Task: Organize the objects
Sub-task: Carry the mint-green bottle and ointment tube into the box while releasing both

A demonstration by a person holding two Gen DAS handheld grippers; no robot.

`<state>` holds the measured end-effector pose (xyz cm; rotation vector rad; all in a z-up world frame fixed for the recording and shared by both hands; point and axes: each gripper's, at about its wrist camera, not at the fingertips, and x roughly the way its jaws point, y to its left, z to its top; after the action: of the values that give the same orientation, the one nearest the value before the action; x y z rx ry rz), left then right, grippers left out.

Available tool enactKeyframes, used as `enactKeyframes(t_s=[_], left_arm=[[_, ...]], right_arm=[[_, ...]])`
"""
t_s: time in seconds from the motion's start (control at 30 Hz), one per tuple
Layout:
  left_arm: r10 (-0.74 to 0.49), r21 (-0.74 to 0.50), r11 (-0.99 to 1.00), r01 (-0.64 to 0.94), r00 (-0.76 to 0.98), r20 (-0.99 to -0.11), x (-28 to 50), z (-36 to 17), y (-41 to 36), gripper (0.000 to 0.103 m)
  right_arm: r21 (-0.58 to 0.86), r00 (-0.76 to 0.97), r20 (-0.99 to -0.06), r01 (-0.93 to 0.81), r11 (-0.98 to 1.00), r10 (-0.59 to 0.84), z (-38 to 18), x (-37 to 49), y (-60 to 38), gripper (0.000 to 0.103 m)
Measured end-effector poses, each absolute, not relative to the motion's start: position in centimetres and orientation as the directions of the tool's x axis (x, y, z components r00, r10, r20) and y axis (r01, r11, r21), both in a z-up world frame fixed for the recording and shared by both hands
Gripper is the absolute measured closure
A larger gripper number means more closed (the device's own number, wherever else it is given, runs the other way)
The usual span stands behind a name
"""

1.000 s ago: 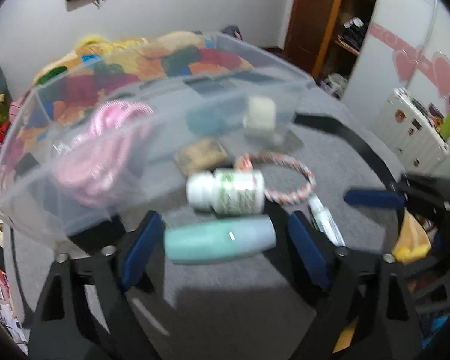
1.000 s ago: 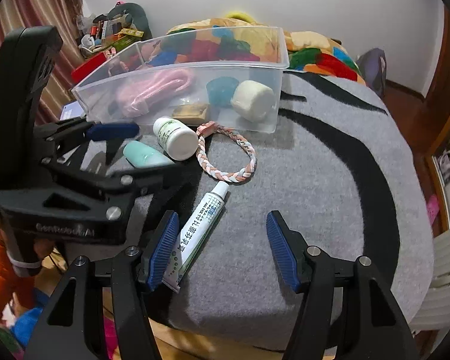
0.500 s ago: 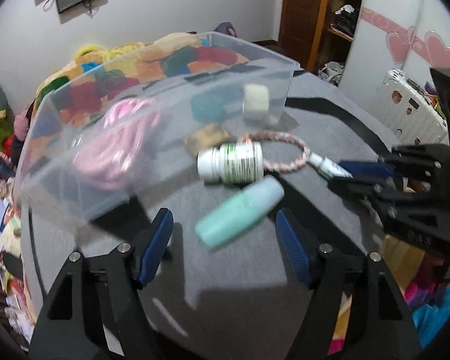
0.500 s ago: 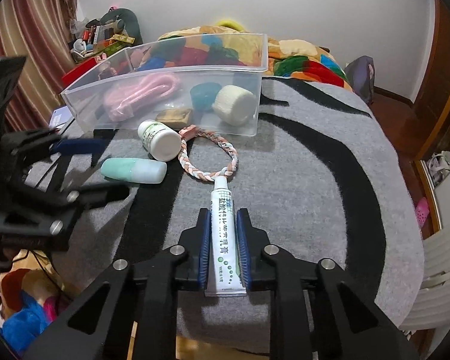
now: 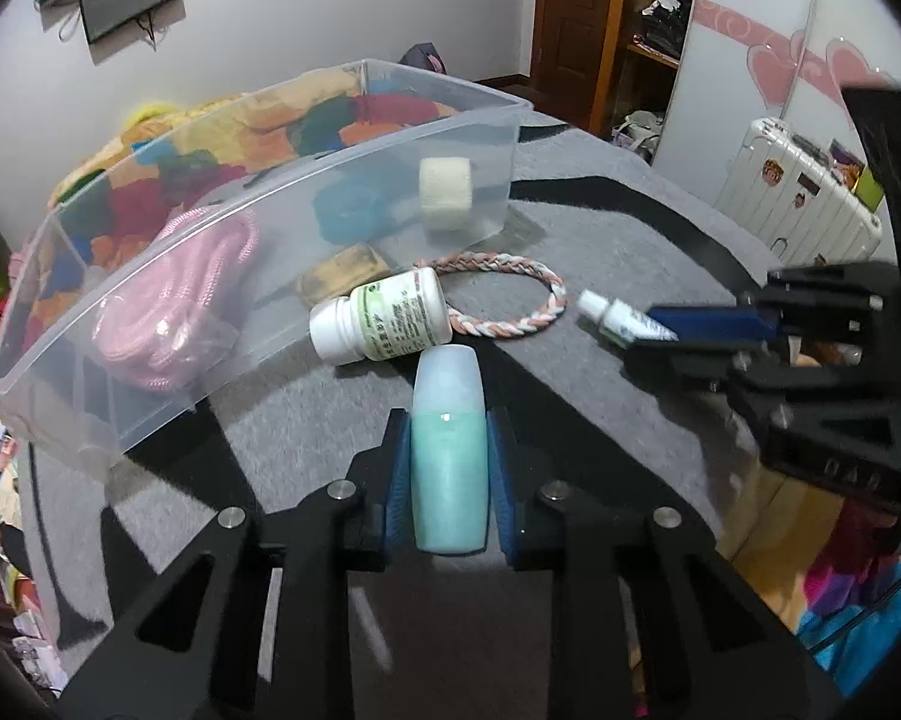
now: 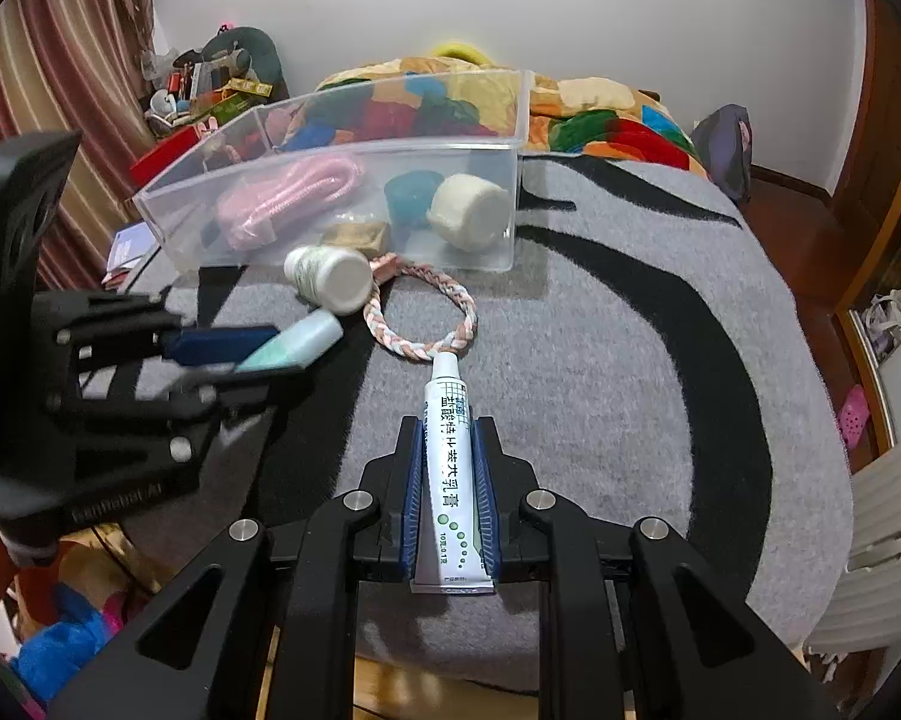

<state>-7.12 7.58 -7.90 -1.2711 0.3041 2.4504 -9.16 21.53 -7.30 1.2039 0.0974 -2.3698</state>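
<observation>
My left gripper (image 5: 448, 429) is shut on a teal bottle (image 5: 448, 456) with a frosted cap, just above the grey rug; it also shows in the right wrist view (image 6: 297, 342). My right gripper (image 6: 447, 441) is shut on a white ointment tube (image 6: 450, 468), also seen in the left wrist view (image 5: 621, 318). A white pill bottle (image 5: 384, 318) and a braided bracelet (image 5: 504, 297) lie in front of the clear plastic bin (image 5: 270, 210). The bin holds a pink rope (image 5: 180, 294), a teal roll (image 5: 348, 210), a cream roll (image 5: 445, 186) and a tan block (image 5: 342, 270).
The grey rug with black stripes (image 6: 660, 360) covers the surface. A patchwork blanket (image 6: 600, 114) lies behind the bin. A white suitcase (image 5: 804, 198) stands off to the right. Clutter (image 6: 210, 90) sits by the curtain at the far left.
My left gripper has turned to line up with the teal bottle and closed on it. My right gripper closed on the ointment tube half a second ago and still holds it.
</observation>
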Motion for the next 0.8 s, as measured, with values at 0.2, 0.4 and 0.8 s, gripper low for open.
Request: enactKeyframes(t_s=[0.2, 0.4, 0.8], left_arm=[[0.205, 0.021, -0.934, -0.358, -0.582, -0.787, -6.1, -6.6, 6.7, 0.079], [0.217, -0.015, -0.954, -0.300, -0.654, -0.724, -6.0, -3.1, 4.4, 0.079], [0.185, -0.062, -0.980, -0.189, -0.749, -0.636, -9.1, 2.1, 0.0, 0.079]], right_arm=[[0.148, -0.539, -0.743, 0.446, -0.883, -0.397, -5.4, -9.2, 21.6, 0.088], [0.129, -0.597, -0.685, 0.464, -0.876, -0.417, -2.3, -10.1, 20.7, 0.088], [0.108, -0.665, -0.579, 0.512, -0.852, -0.473, 2.9, -14.6, 16.4, 0.088]])
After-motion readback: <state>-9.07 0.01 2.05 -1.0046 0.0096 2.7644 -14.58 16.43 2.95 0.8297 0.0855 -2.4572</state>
